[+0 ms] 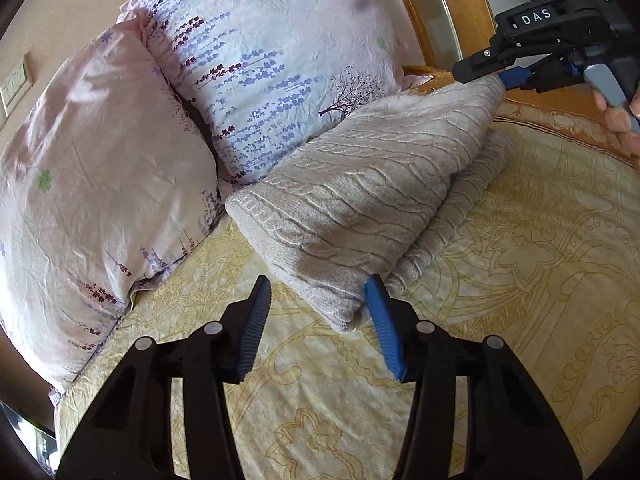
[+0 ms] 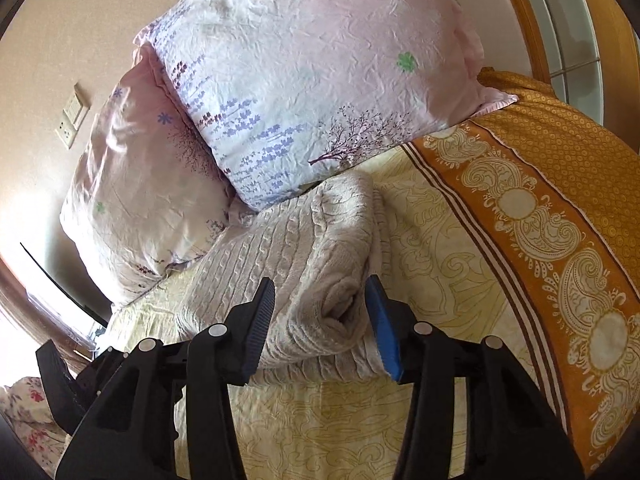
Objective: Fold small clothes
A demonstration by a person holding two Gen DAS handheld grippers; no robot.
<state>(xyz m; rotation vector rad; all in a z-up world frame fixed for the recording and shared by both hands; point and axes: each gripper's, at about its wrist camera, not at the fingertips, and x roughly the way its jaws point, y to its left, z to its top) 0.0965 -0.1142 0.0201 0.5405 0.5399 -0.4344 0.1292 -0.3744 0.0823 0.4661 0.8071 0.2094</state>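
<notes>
A beige cable-knit sweater (image 1: 360, 184) lies folded on the yellow patterned bed sheet (image 1: 520, 280). My left gripper (image 1: 318, 288) is open at the sweater's near corner, the right finger touching the cloth edge. My right gripper (image 1: 496, 72) shows in the left wrist view at the sweater's far corner. In the right wrist view the right gripper (image 2: 320, 292) is open, with its jaws on both sides of the rolled end of the sweater (image 2: 312, 256).
Two pink floral pillows (image 1: 100, 168) (image 1: 272, 64) lean at the bed head behind the sweater. An orange patterned blanket (image 2: 540, 200) runs along the right side. A wooden door frame (image 1: 420, 12) stands behind. Wall switches (image 2: 74, 120) are at left.
</notes>
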